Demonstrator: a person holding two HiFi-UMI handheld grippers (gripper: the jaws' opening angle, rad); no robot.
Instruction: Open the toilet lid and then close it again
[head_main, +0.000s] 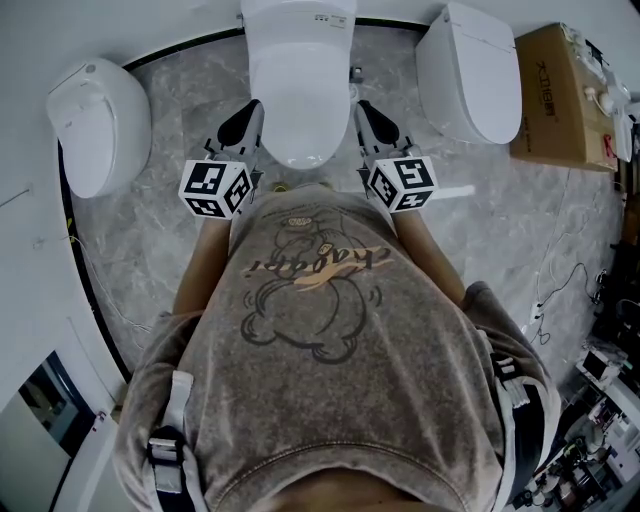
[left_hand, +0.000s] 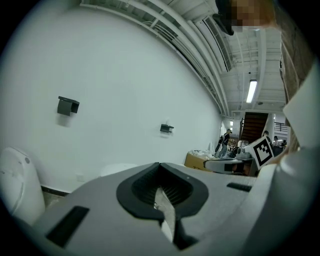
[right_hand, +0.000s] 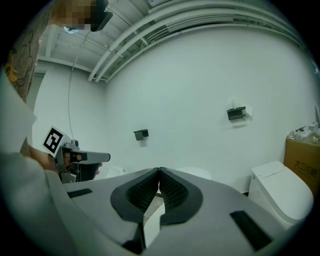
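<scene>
Left claw (head_main: 252, 108) and right claw (head_main: 364, 108), both pressed together, are flanking the closed toilet lid (head_main: 300, 80), probably risking a slip off its smooth edge.

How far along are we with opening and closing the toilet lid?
Done: nothing I can confirm. The lid lies flat on the middle toilet, which fits either the start or the finish.
In hand: nothing. The left gripper and right gripper are both shut and empty, flanking the toilet's front, neither gripping the lid.
Left: if this is the start, lifting the lid and lowering it again.
</scene>
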